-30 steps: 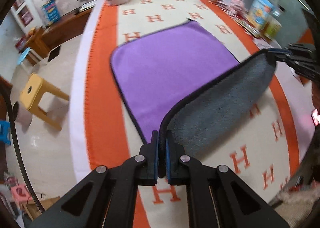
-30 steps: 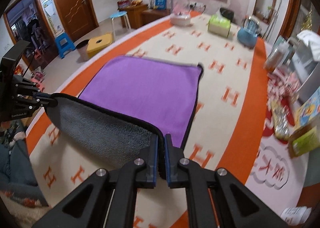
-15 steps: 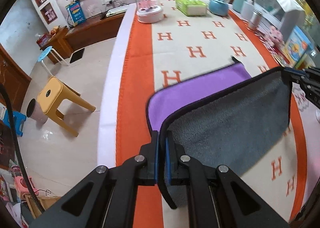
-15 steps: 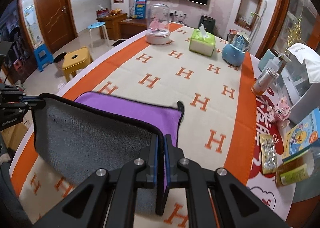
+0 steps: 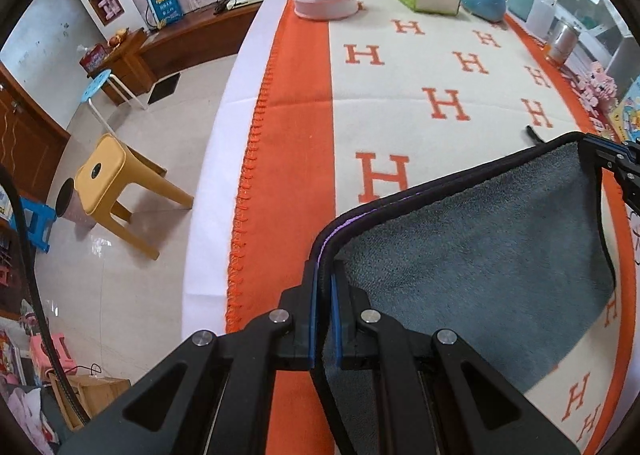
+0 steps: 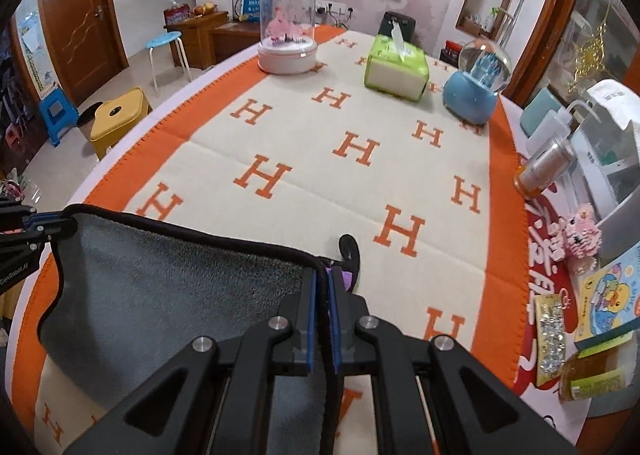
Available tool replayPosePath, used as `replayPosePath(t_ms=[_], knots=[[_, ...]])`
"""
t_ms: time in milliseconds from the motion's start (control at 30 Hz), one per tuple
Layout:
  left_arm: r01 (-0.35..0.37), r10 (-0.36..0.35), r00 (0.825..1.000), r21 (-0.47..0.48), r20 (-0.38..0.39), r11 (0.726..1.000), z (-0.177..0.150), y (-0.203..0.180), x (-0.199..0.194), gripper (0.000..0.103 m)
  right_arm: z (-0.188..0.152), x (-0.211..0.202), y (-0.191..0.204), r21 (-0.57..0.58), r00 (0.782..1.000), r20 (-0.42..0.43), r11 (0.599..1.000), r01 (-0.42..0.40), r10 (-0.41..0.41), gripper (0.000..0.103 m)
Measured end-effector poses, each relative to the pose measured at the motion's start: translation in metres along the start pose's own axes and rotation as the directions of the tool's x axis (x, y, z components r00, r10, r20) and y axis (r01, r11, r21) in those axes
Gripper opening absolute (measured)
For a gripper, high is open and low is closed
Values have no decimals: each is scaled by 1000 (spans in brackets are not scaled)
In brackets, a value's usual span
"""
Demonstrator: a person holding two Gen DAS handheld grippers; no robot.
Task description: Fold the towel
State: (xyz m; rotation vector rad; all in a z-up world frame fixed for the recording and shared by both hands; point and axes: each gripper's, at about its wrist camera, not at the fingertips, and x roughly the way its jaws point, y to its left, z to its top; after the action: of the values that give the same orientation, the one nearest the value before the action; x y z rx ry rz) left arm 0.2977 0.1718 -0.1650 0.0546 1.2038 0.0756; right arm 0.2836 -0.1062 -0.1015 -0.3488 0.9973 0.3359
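Table (image 6: 360,175) under an orange-and-cream H-print cloth (image 5: 304,135); clutter sits along its far and right edges: glass dome (image 6: 287,31), tissue box (image 6: 396,69), snow globe (image 6: 476,87).

Towel (image 5: 472,247) is on the near part of the table, grey side up, carried over onto itself; only a thin purple sliver shows at the front edge.

Left gripper (image 5: 324,295) is clamped narrow on the towel's left front corner. Right gripper (image 6: 322,303) is clamped narrow on the right front corner, with purple pinched between the pads. The black-bound edge runs taut between them.

Step, as I read it: first fold in half, at the lay-down point. The carried edge looks about level with the far edge, whose hanging loop (image 6: 350,249) pokes out just past it.

Next move calls for lowering both corners together, squaring them over the far corners, then letting go.

Hard to tell: the lower layer is nearly all covered, so corner alignment is unconfirmed. Whether the carried edge touches the table yet is unclear. The towel's near side is cut off behind the grippers.
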Motion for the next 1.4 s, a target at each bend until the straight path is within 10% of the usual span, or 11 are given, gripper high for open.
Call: replayPosePath(t_ms=[533,800,1400], knots=[[3,-3,1000,-13,-8,1000,6,2,33,8,0,33,7,-20,998,-59,999,38,-39,7],[-43,43,999,-10,22,999,1,3,26,65,-5,26,0,11,997,-62,999,45,-44,19],[17,-12,997,-71,82,997,-37,-11,-46,86,-38,-55,-7,80,1000,-9,997,3,-2,28]])
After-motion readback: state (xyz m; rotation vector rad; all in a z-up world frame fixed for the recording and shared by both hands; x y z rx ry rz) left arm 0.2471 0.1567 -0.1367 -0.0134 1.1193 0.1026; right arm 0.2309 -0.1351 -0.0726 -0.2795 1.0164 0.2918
